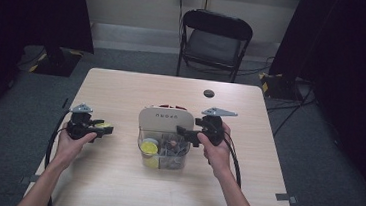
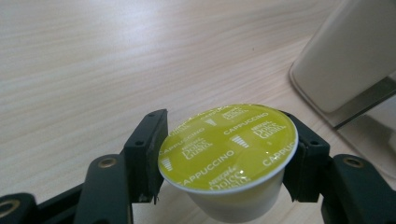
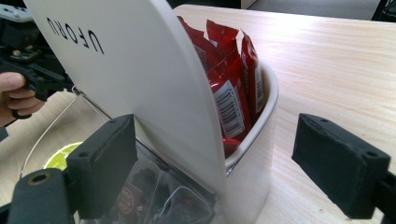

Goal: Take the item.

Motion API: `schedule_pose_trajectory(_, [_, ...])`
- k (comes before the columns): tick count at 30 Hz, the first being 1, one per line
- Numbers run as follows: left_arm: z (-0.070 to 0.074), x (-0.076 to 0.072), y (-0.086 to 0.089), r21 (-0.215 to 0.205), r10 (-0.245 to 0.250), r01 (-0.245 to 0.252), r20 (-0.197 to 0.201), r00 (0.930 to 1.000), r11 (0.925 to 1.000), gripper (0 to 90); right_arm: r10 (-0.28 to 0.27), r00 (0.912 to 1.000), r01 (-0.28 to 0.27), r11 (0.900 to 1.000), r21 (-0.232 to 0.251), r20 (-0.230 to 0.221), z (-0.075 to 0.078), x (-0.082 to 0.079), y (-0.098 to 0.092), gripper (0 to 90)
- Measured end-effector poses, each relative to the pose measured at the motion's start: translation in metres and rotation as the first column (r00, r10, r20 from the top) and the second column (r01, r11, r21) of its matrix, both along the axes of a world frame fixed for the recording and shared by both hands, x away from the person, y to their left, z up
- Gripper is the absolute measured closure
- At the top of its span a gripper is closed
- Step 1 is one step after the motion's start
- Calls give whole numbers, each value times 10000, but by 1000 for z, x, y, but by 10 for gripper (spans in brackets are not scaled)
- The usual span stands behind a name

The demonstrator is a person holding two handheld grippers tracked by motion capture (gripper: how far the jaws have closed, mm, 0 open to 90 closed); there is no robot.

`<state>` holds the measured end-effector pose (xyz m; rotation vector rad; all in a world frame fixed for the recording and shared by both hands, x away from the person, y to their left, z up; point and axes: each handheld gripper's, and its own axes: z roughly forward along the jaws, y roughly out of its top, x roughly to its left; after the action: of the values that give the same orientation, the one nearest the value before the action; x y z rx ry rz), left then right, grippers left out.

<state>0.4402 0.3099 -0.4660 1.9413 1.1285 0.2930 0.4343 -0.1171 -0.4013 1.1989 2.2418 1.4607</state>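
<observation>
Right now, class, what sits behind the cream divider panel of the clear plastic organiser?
Red foil sachets stand upright in the rear compartment behind the cream divider panel. Their lower ends are hidden by the compartment wall.

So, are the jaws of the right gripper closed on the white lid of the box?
No, the right gripper stands open, its jaws apart around the corner of the box.

Each black hand-held gripper [image 1: 99, 130] carries a grey three-cornered plate, brass-ringed screw holes and a trailing black cable

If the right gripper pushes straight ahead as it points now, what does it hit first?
Probably the white organizer: the right gripper straddles its upright panel, with red sachets just behind. Depth is hard to judge.
</observation>
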Motion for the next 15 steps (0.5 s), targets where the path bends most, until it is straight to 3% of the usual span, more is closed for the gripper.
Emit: schedule_pose_trajectory(15, [-21,12,-2,233,49,-35,-617,9981,9997,403,38,10000,-38,10000,-63,-30,-1,0,2,129])
